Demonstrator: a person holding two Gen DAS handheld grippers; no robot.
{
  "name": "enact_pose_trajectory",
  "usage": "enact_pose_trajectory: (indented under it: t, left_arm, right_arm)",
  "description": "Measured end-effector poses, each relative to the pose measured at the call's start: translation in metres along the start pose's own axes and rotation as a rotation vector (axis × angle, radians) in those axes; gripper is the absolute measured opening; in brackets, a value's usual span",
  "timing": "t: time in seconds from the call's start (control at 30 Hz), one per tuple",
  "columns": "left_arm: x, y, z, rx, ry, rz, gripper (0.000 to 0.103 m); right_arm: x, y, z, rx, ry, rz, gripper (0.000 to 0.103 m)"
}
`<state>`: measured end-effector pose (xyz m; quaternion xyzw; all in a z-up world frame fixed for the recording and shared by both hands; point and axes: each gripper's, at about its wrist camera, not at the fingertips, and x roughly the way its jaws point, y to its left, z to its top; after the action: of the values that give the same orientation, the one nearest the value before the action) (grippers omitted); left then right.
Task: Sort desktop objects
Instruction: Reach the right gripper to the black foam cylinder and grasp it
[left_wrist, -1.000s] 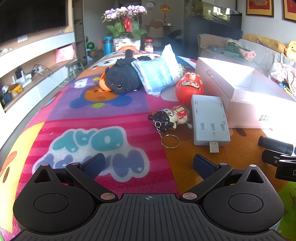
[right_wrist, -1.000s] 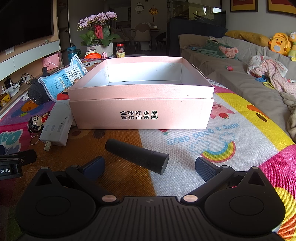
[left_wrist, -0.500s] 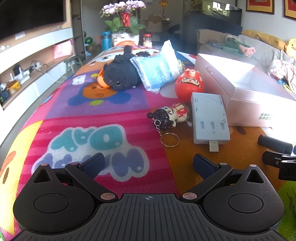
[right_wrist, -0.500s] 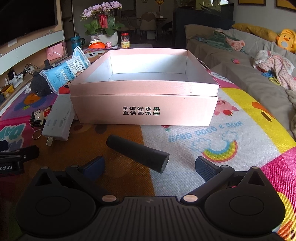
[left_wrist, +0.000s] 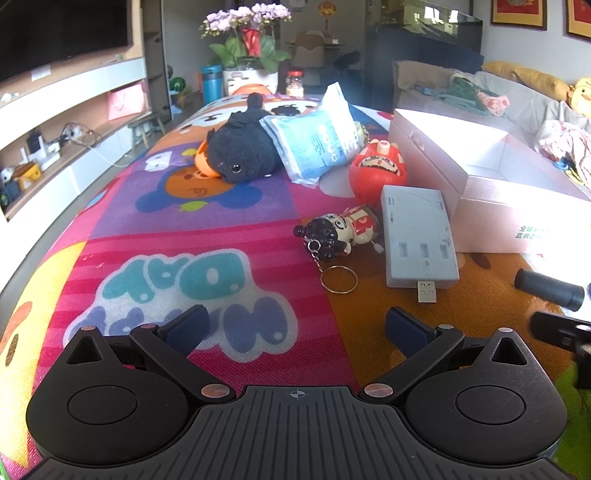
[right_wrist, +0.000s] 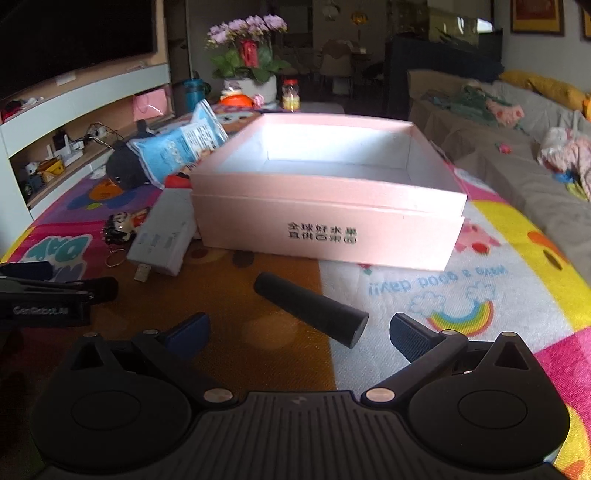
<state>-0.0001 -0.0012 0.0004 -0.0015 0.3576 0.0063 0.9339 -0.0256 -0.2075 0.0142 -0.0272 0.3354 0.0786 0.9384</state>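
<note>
Matte black cylinder (right_wrist: 312, 310) lies before smooth pink box (right_wrist: 325, 236).

Black cylinder (right_wrist: 311, 311) lying flat before open pink box (right_wrist: 325, 236); grey hub (left_wrist: 418, 236) beside box

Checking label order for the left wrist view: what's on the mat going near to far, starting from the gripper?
left gripper → key ring → panda doll keychain → red daruma doll → black plush toy → flower pot
</note>
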Motion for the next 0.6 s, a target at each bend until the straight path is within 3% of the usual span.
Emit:
enact_pose_trajectory:
  t: [0.1, 0.2, 0.23, 0.3, 0.37, 0.43, 0.53, 0.6]
  left_arm:
    - [0.000, 0.000, 0.000, 0.001, 0.000, 0.001, 0.103]
    - [0.000, 0.000, 0.000, 0.001, 0.000, 0.001, 0.103]
    - [0.000, 0.000, 0.000, 0.001, 0.001, 0.001, 0.103]
    - [0.000, 0.000, 0.000, 0.001, 0.000, 0.001, 0.103]
    - [0.000, 0.000, 0.000, 0.001, 0.001, 0.001, 0.103]
    - [0.000, 0.000, 0.000, 0.001, 0.000, 0.001, 0.103]
    - [0.000, 0.000, 0.000, 0.001, 0.000, 0.001, 0.103]
    - [0.000, 0.000, 0.000, 0.000, 0.000, 0.000, 0.103]
  right_arm:
    - [-0.029, 0.007, -0.010, -0.124, -0.088, -0.027, 0.103]
    - [-0.043, 0.003, -0.017, -0.155, -0.106, -0.080, 0.102]
    - [-0.041, -0.002, -0.018, -0.143, -0.087, -0.093, 0.099]
    - [-0.032, -0.010, -0.016, -0.110, -0.035, -0.092, 0.071]
    - [-0.021, -0.015, -0.014, -0.060, 0.023, -0.070, 0.055]
    - [-0.015, -0.012, -0.012, -0.057, 0.025, -0.052, 0.052]
    - [-0.006, -0.004, -0.004, -0.140, -0.020, -0.158, 0.050]
    - [-0.001, -0.009, 0.004, -0.114, -0.035, -0.198, 0.050]
